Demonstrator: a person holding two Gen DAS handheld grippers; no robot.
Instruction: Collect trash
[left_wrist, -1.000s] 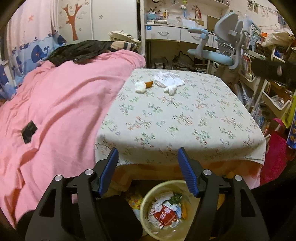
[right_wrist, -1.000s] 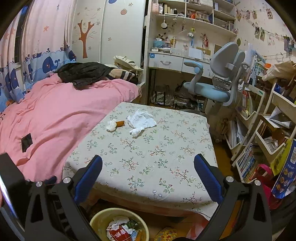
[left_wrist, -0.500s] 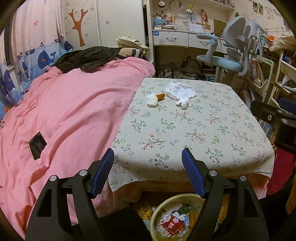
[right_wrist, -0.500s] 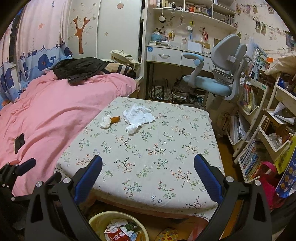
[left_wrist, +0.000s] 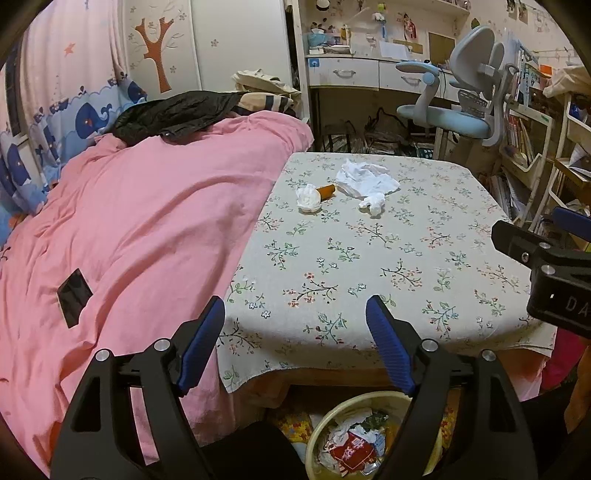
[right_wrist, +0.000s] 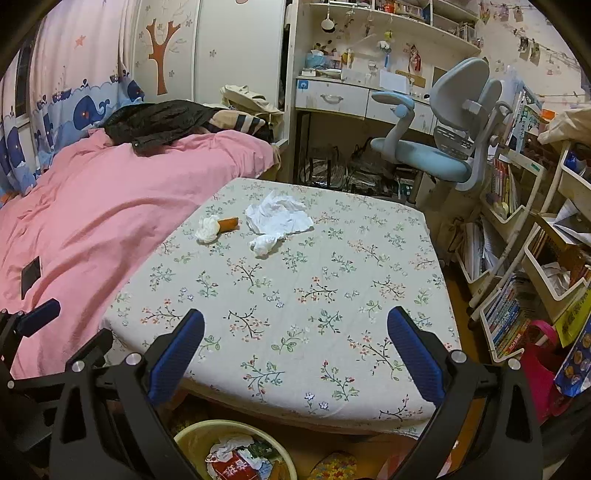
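One readable scrap — "DA" — right tongs (left_wrist: 576, 221)

Worktop (right_wrist: 332, 295): bed (right_wrist: 92, 214) to its left, shelves (right_wrist: 517, 229) right, chair (right_wrist: 443, 147) behind. On its far left part: tissue ball (right_wrist: 207, 229), stub (right_wrist: 229, 223) touching it, sheet (right_wrist: 277, 219), wad (right_wrist: 263, 244). Bin (right_wrist: 192, 441) on floor below near edge.

The white letters "DA" stand on the black plastic body of the right gripper (left_wrist: 559, 291), which shows at the right edge ahead of the left gripper's fingers. No other writing in either view can be read.
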